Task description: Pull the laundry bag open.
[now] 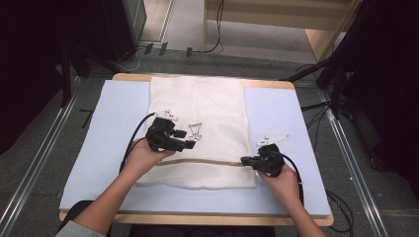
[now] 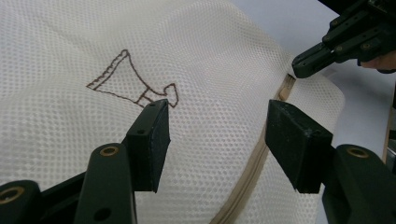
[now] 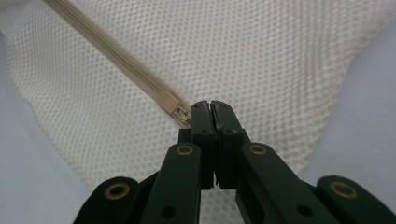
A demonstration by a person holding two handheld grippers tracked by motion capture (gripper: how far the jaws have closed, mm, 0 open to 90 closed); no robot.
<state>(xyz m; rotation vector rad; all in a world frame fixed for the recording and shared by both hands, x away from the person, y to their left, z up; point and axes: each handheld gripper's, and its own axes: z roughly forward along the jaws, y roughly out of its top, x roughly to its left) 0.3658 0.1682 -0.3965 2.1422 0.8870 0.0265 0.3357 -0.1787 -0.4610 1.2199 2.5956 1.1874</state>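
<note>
High view: my pale blue padded table mat [image 1: 113, 148] carries a cream honeycomb-mesh laundry bag [image 1: 207, 123], flat and rectangular, with a beige zipper [image 1: 212, 162] across its near end. My right gripper [image 1: 245, 160] is clenched on the metal zipper pull [image 3: 183, 114]; my left gripper [image 1: 190, 138] hovers released over the mesh.

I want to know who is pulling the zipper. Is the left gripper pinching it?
No, the left gripper hangs open above the mesh bag; the shut right gripper pinches the zipper pull.

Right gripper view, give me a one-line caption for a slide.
Right gripper shut on the zipper pull of a cream mesh laundry bag lying on a pale blue mat.
</note>
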